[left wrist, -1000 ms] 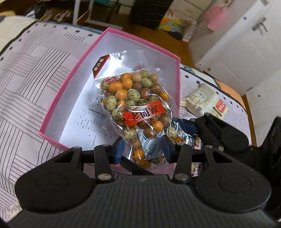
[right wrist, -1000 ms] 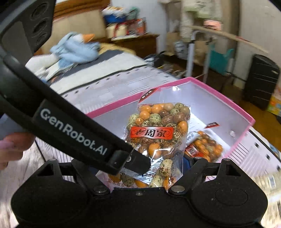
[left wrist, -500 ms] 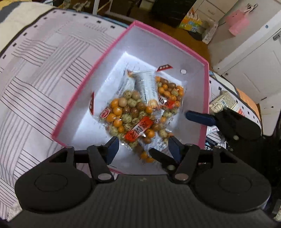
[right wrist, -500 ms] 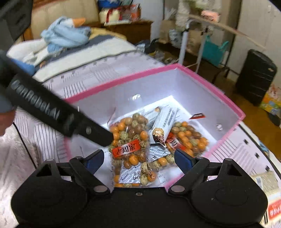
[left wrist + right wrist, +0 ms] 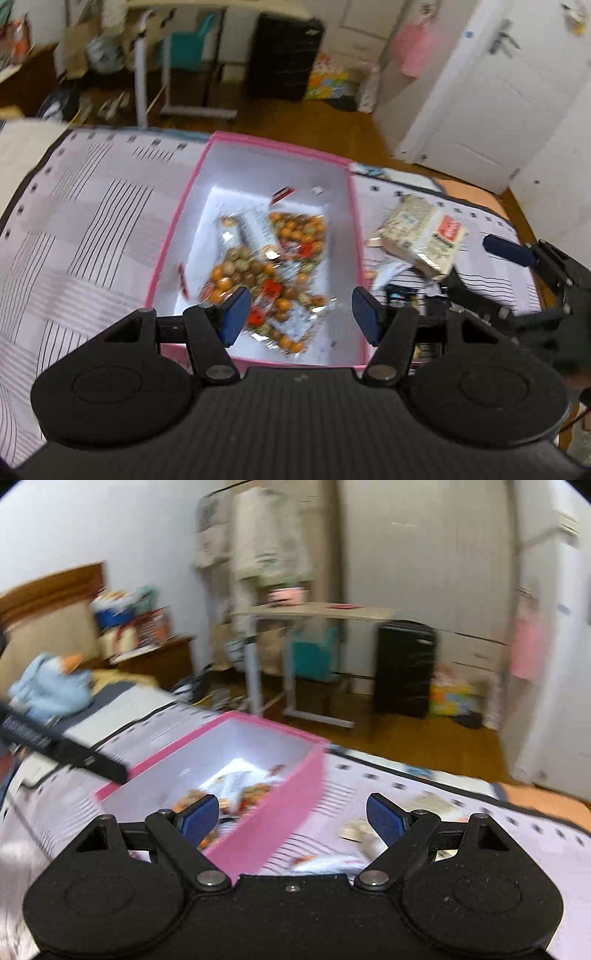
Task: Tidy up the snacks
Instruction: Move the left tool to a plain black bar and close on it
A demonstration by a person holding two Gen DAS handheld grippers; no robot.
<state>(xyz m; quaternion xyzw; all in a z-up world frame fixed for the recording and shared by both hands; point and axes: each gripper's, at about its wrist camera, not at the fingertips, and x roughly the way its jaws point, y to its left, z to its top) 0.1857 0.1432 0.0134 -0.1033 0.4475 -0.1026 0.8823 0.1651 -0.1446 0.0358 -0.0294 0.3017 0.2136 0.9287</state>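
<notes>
Taking the pink box [image 5: 177, 236] as the landmark and going left to right. Left of it lies only the striped cloth [image 5: 92, 229]. Above its near wall hangs the left gripper [image 5: 297, 314], fingers apart with nothing between the pads; the nut bags [image 5: 266, 273] seen through the gap lie on the box floor, not in the grip. These bags are clear, crinkly film packed with loose round nuts, so I judge them light, floppy and slick, likely to sag and shift when lifted. A white sachet [image 5: 255, 232] lies across them toward the far wall.

Just right of the box, on the cloth, lies the tan pack [image 5: 421, 236], tilted, with a red label at its right end. It looks blocky and firmer than the nut bags, probably vacuum-tight or boxed, and light. A pinch across its narrow width, near the middle, should hold it level; a grip on an end seam would let it swing. Beside it, nearer the box's right wall, are smaller wrappers [image 5: 391, 273], blurred, their kind unclear.

Right of the box again is the right gripper [image 5: 291, 818], fingers wide apart and empty, pointing across the box's right wall toward the loose packs [image 5: 354, 830]. Thin film there is slippery, so the pads should close fully over the body, not over an edge.
</notes>
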